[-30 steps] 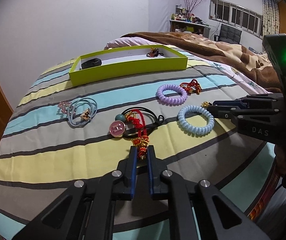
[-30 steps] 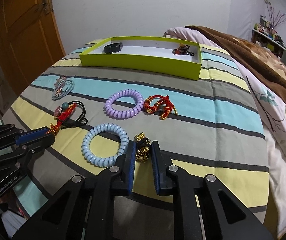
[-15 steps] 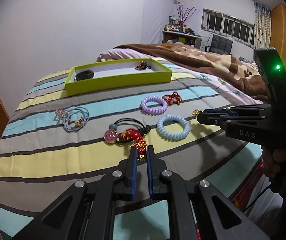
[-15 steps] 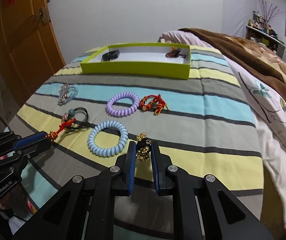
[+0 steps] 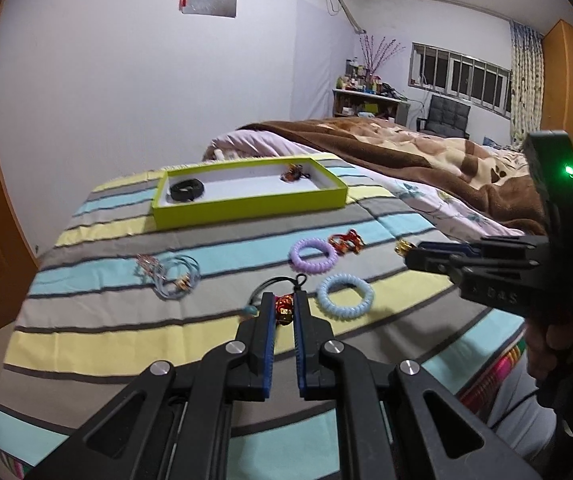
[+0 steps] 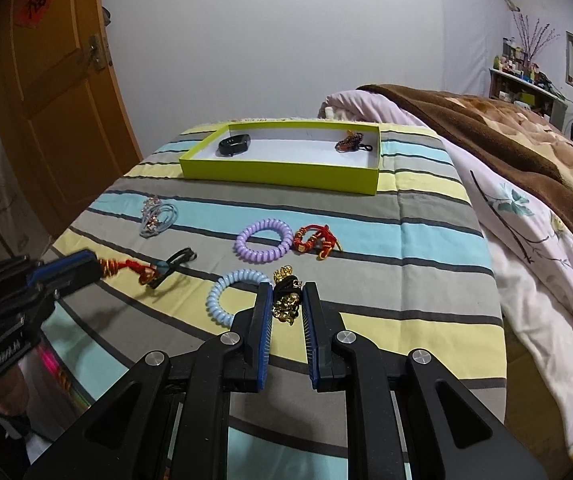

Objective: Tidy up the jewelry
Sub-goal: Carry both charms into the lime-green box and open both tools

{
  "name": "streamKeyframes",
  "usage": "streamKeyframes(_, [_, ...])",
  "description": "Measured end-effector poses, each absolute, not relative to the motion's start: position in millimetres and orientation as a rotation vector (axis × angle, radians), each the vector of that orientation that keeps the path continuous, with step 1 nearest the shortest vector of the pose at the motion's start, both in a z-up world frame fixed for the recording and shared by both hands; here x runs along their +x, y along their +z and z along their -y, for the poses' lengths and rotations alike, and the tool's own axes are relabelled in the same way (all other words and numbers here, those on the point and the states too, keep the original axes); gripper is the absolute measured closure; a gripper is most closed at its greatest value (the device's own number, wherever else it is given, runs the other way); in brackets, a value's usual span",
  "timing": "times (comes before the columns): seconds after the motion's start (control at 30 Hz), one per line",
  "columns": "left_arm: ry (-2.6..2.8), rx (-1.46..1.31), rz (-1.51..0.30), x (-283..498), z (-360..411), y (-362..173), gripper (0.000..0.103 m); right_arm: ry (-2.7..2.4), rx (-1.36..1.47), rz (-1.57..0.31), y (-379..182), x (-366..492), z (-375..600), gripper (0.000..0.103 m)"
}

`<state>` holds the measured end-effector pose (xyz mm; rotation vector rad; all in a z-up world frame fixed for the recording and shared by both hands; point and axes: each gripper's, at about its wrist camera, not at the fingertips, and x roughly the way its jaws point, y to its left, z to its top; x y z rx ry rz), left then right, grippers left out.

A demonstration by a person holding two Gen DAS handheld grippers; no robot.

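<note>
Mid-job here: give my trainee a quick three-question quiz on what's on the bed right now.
1. True or false: the green tray already holds two items.
2. What is the right hand-held gripper shut on?
A. purple coil tie
B. gold and black charm
C. blue coil tie
3. Name the colours of the two coil hair ties lying on the striped bedspread.

Key:
1. True: a black band and a dark beaded piece.
2. B: the gold and black charm.
3. Purple and light blue.
</note>
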<state>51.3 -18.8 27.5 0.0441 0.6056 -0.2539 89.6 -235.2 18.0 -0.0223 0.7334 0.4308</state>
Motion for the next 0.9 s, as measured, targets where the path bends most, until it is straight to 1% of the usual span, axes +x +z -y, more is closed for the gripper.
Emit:
streamKeyframes(0.17, [-0.217,0.017,-0.662,63.2,8.1,14.9,0.094,0.438,-0.023,-0.724,21.2,84.4,234.5,0.088])
streamKeyframes(0.5, [-0.210,0.009,-0.597,59.9,1.9,36.6,0.094,0.448,-0.024,-0.681,37.4,84.8,227.9,0.088])
streamKeyframes(0.9, [-0.163,-0.013,-0.612,89.5,-1.6,47.7,0.094,0.438,-0.038,-0.646,53.1,102.2,218.5,0.088])
